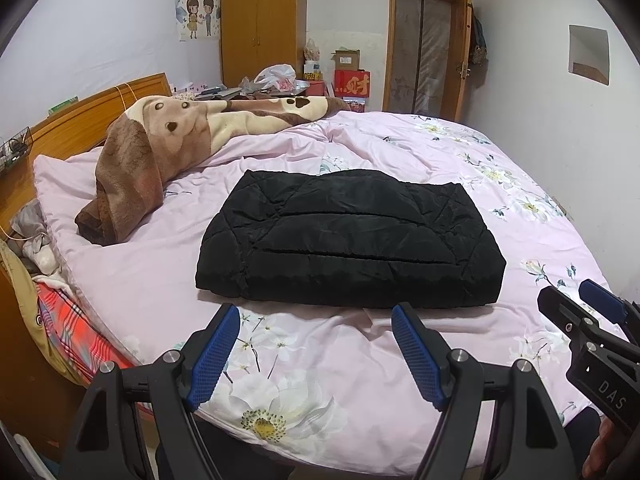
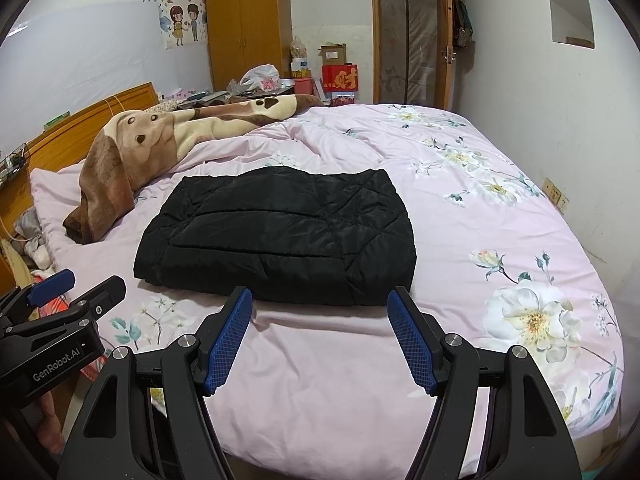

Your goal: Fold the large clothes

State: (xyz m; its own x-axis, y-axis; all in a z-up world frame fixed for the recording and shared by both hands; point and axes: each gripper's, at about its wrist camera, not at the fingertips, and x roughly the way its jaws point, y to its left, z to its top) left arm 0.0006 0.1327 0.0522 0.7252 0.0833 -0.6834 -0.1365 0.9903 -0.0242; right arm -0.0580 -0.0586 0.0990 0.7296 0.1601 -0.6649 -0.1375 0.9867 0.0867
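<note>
A black quilted jacket (image 1: 348,240) lies folded into a thick rectangle on the pink flowered quilt (image 1: 320,360). In the right wrist view the same jacket (image 2: 280,236) sits in the middle of the bed. My left gripper (image 1: 316,310) hovers just short of the jacket's near edge, open, nothing between its blue pads. My right gripper (image 2: 320,294) also stands open and empty before the near edge. Each gripper shows in the other's view: the right gripper (image 1: 576,292) at the far right, the left gripper (image 2: 90,276) at the far left.
A brown and cream plush blanket (image 1: 160,148) lies bunched at the head of the bed, left of the jacket. The wooden headboard (image 1: 80,116) runs behind it. A wardrobe (image 1: 262,20), boxes and a door (image 1: 424,44) stand along the far wall. Clutter fills the floor at left.
</note>
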